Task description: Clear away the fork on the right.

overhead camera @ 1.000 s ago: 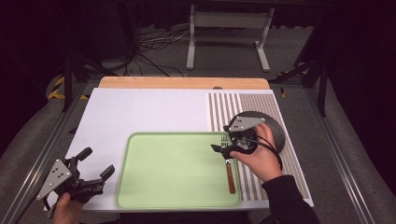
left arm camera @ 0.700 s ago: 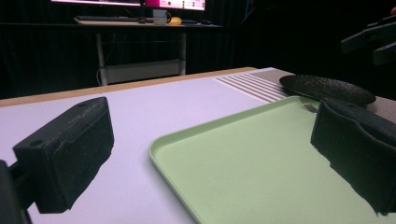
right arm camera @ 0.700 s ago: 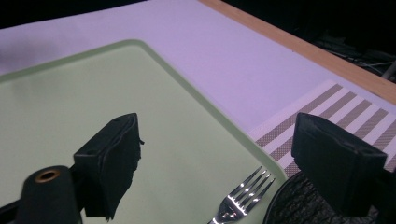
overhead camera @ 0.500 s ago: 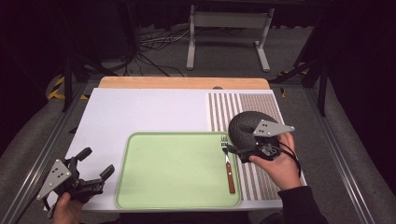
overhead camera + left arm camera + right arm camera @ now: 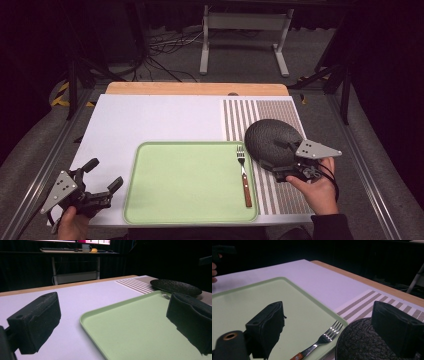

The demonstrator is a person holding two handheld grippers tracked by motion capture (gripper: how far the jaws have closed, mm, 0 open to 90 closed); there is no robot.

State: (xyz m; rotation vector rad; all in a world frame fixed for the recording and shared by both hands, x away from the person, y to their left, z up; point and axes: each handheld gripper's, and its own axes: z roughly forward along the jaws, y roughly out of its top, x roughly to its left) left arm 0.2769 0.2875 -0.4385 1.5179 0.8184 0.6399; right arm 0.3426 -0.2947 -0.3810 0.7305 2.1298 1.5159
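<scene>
Flat pale-green tray [image 5: 185,200] at table's near edge, wood-handled metal fork [image 5: 243,175] inside; rough black round plate [image 5: 270,140] on striped mat [image 5: 280,115]; left gripper [image 5: 97,187], right gripper [image 5: 324,332]: both jaws apart.

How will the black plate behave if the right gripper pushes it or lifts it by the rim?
The black plate looks stiff and shallow, so a push would probably slide it flat across the striped mat, not roll it. Its rough, matt surface may give the open right gripper fair hold. Lifted by one edge, it would likely tilt; if ceramic, it could chip against the fork.
</scene>
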